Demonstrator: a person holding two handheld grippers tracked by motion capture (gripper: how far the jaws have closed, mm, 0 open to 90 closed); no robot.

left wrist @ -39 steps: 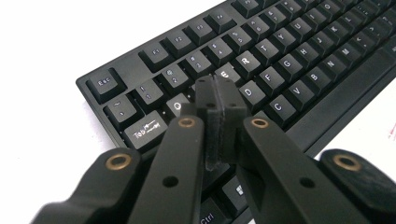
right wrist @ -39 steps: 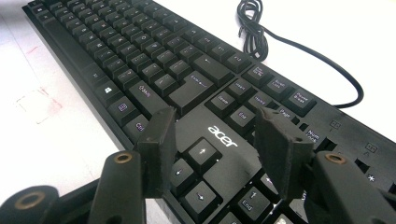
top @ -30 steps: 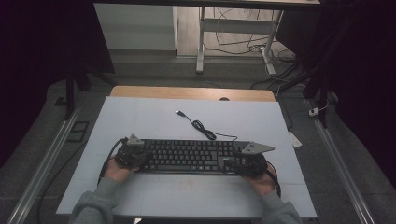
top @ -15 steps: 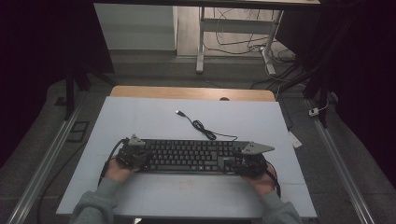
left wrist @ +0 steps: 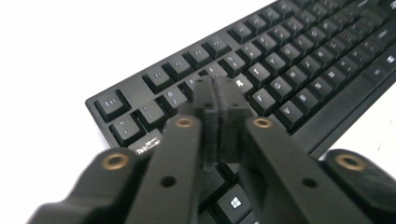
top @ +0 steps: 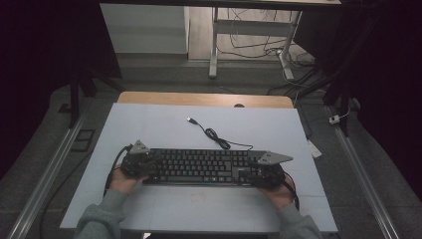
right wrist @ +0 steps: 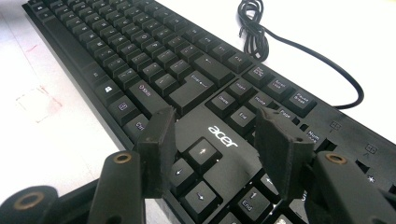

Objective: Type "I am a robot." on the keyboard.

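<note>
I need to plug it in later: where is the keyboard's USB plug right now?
In the high view, the USB plug lies on the white table, beyond the keyboard, at the far end of its cable.

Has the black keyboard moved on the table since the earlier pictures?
No. The black keyboard lies at the same spot below the table's wooden far edge.

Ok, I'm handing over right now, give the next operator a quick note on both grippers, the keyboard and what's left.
Left gripper: jaws closed together, tips over the number row at the keyboard's left end; holding nothing.
Right gripper: jaws apart, hovering over the arrow-key block at the right end; holding nothing.
Keyboard lies flat on the white table, parallel to the near edge. Its cable lies loosely coiled behind it, USB plug loose on the table.
Done: a gripper at each end.
Left: whatever handling comes next; the keyboard isn't gripped yet.
</note>
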